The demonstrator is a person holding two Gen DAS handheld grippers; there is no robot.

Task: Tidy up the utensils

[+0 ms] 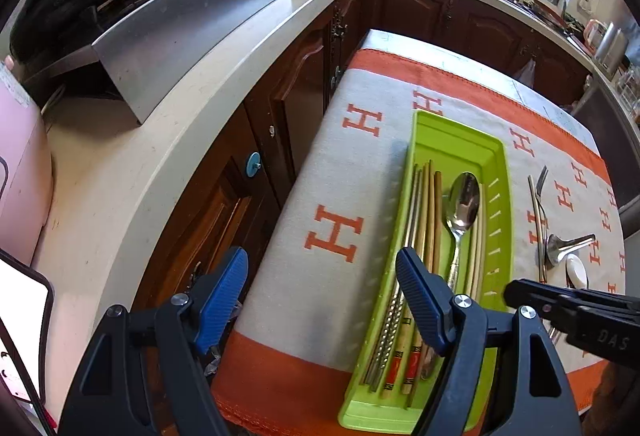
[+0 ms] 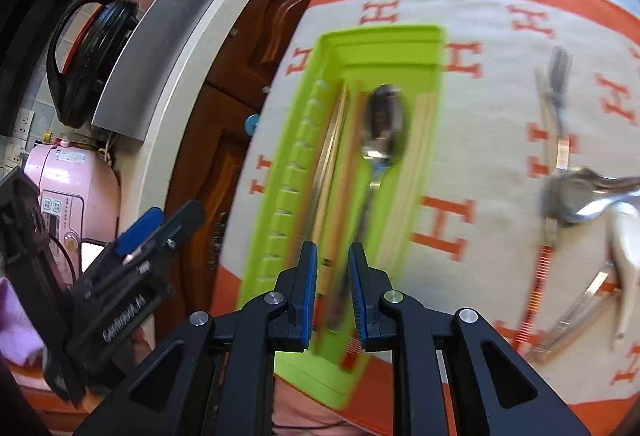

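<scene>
Over the green tray (image 2: pixel 304 140), right claw (image 2: pixel 333 296) narrowly open, spoon (image 2: pixel 384 124) handle between pads, apparently released. Left claw (image 1: pixel 320 300) wide open, empty. Risk: retreating pads snag the handle.

Cloth (image 1: pixel 336 172) — orange "H" letters

A: Where is the left gripper (image 1: pixel 322 300)?
B: Above the near end of the green tray (image 1: pixel 502 220), jaws spread wide, holding nothing. Its right finger hangs over the tray's chopsticks (image 1: pixel 426 212).
A: What else lies inside?
B: A steel spoon (image 1: pixel 462 212), bowl pointing away.
A: And outside?
B: Loose cutlery (image 1: pixel 558 236) on the H-patterned cloth (image 1: pixel 352 172) to the tray's right, the right gripper (image 1: pixel 520 292) reaching in near it.
</scene>
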